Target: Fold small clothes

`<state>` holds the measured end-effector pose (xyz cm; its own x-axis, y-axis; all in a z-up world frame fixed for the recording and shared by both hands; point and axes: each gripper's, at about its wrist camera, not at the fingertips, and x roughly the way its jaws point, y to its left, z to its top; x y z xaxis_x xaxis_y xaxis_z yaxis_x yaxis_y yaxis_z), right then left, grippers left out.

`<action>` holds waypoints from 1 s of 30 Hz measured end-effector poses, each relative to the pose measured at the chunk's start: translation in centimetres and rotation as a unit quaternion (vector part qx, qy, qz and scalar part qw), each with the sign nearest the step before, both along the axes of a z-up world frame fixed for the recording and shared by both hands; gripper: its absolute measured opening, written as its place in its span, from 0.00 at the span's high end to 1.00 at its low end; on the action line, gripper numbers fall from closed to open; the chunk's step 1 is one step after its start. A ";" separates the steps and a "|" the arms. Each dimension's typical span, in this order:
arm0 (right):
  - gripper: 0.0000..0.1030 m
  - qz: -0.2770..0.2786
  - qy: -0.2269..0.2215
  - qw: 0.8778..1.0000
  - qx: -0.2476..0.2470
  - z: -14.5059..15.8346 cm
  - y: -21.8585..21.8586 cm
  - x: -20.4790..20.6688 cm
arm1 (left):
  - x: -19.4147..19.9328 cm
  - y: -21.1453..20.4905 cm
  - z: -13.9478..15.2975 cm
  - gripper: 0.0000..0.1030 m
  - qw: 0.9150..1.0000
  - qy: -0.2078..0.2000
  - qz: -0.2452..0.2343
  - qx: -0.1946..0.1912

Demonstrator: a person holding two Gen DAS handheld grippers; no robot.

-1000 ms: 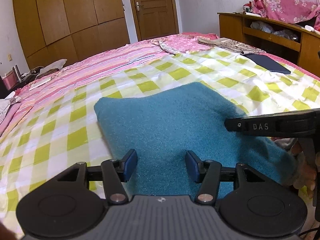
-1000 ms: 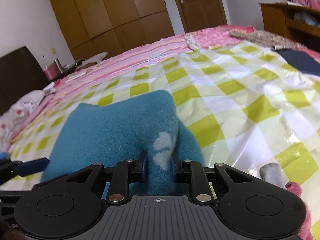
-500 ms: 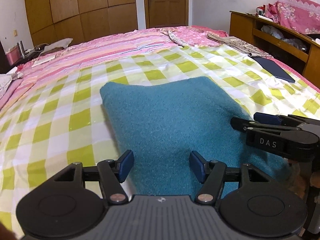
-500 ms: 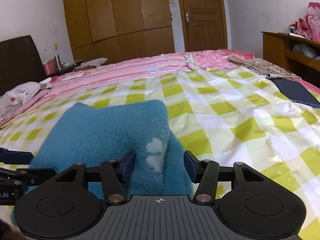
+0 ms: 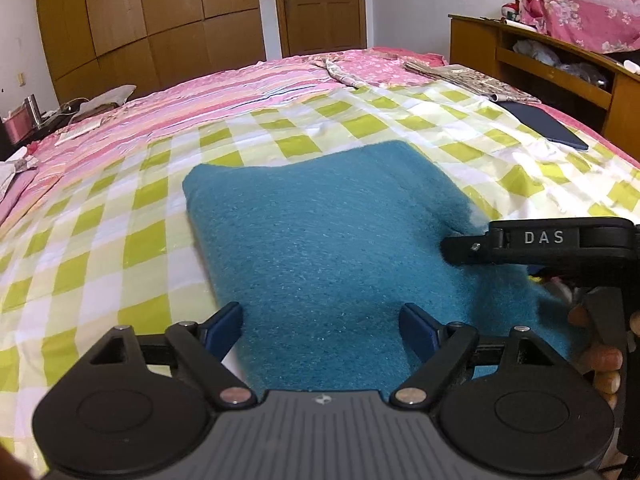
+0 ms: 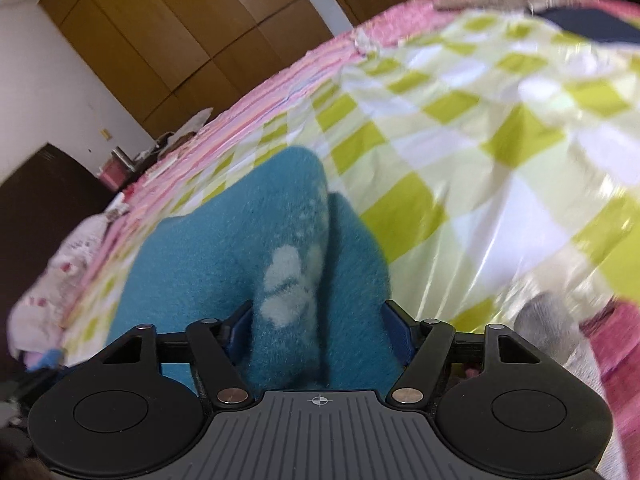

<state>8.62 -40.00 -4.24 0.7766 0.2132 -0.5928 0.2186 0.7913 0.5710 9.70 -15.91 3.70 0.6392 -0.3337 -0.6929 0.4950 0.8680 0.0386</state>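
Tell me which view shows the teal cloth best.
Left wrist: the teal cloth lies spread whole on the checked sheet. Right wrist shows only one bunched, blurred end with pale spots.

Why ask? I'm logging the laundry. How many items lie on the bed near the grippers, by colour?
Teal: 1, fleece garment
Navy: 1, flat dark item
Beige patterned: 1, cloth
Grey: 1, blurred sock-like piece
Total: 4
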 end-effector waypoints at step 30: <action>0.41 0.037 -0.028 0.991 -0.129 3.0 7.6 0.9 | -0.5 4.0 0.4 0.16 0.999 -0.014 0.036 0.034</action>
<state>9.50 -32.39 -1.26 0.7977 0.1179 -0.5914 0.1285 0.9250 0.3577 9.18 -11.89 4.07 0.6793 -0.2388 -0.6939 0.4299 0.8959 0.1125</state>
